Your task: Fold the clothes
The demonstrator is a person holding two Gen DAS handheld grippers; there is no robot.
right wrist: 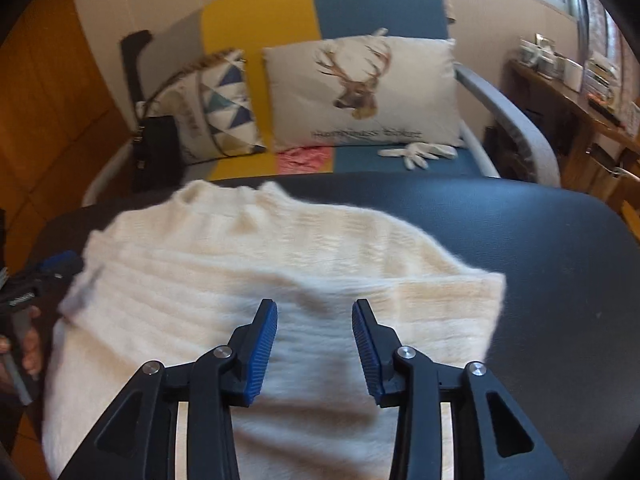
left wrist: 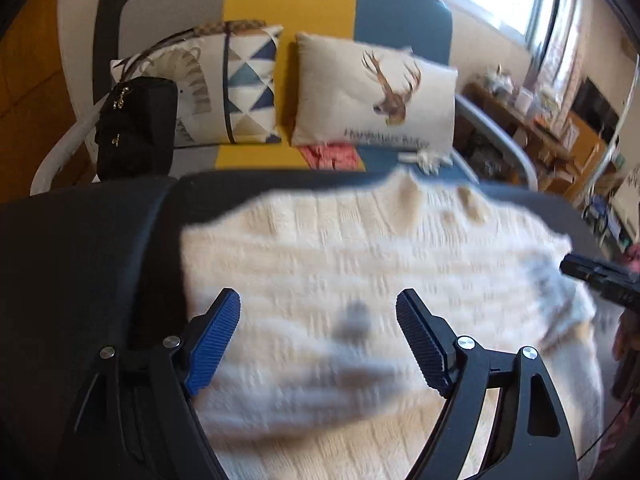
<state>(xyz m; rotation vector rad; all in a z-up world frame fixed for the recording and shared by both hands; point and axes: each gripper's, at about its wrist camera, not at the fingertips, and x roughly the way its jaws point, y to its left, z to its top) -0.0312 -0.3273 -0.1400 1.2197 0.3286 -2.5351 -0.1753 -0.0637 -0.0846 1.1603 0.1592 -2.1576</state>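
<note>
Hovering with left gripper [left wrist: 318, 336] wide open and right gripper [right wrist: 314, 346] partly open, both empty, over the cream sweater [right wrist: 248, 280] lying on the dark table [right wrist: 540, 248]. Judging best: pinching matching edges, lifting evenly. Blurring the knit; hiding the near hem below the frame.

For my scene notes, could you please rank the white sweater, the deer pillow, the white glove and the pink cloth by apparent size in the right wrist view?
1. white sweater, nearest the camera
2. deer pillow
3. white glove and pink cloth: alike
</note>
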